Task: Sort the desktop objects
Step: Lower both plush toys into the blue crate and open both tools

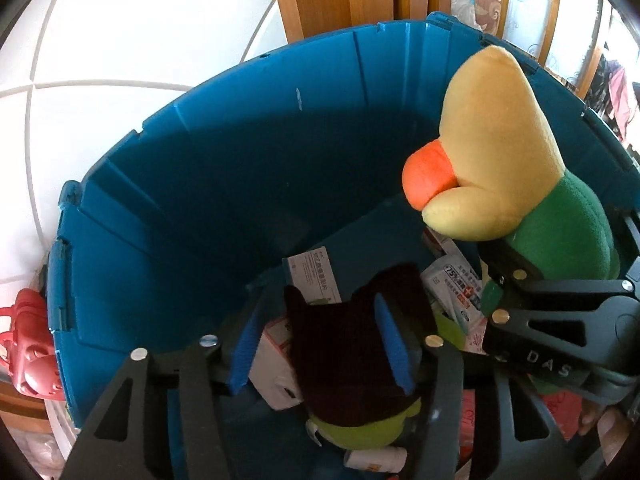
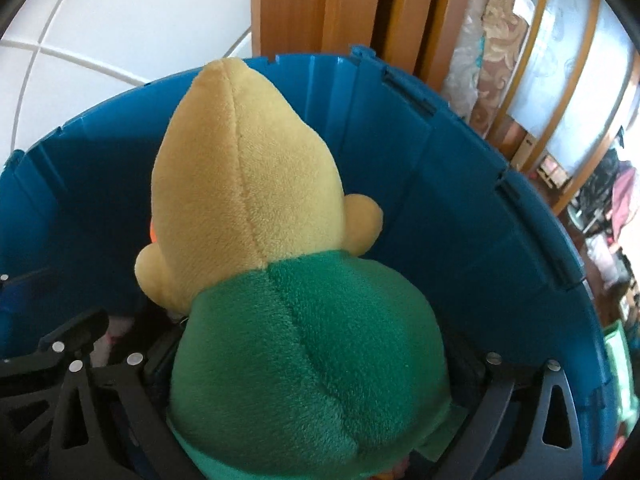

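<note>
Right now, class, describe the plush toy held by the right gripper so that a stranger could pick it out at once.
Find the big blue bin. Over its right side, the right gripper clamps a plush toy by its green body. Unlike the dark plush and medicine boxes below, it has a pointed yellow head and an orange snout.

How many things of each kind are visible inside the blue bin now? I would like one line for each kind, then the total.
Plush toys: 2 (yellow and green plush; dark and lime plush)
Medicine boxes: 2 ()
Wipe packs: 1
Small white bottles: 1
Total: 6 clearly visible in the blue bin; others are hidden.
</note>
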`<state>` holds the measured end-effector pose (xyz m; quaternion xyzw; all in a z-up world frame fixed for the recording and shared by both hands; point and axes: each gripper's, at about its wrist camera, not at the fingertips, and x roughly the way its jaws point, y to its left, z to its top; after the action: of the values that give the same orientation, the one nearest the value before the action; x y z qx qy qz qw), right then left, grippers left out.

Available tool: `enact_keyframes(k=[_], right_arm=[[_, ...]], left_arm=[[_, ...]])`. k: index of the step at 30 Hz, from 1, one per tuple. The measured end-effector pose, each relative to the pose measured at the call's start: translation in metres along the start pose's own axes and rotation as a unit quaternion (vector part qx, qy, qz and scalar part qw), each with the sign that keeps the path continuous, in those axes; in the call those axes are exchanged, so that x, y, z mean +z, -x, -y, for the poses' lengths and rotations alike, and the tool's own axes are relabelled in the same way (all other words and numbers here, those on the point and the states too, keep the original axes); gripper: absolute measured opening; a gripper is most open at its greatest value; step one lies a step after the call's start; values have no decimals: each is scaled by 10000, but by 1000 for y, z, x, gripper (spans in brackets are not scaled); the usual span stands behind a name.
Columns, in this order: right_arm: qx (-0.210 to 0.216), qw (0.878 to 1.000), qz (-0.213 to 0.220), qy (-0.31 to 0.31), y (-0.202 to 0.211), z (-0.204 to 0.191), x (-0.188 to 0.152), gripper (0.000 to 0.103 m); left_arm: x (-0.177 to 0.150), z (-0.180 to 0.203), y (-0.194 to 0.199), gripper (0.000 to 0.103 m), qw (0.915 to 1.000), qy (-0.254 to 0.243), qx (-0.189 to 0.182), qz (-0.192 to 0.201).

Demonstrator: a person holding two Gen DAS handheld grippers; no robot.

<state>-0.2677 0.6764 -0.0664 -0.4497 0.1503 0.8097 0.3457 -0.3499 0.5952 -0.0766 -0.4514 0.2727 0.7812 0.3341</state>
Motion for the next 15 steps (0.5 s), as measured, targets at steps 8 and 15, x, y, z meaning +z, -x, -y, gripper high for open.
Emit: enact_keyframes(k=[8, 15], right_arm=[[-71, 9993, -361, 52, -11, -7, -11, 103], [286, 9985, -365, -287, -12, 7, -9, 103]], left_arm=[[5, -1, -6, 55, 10000, -37, -15, -4], [6, -7, -12, 57, 10000, -52, 18, -30]])
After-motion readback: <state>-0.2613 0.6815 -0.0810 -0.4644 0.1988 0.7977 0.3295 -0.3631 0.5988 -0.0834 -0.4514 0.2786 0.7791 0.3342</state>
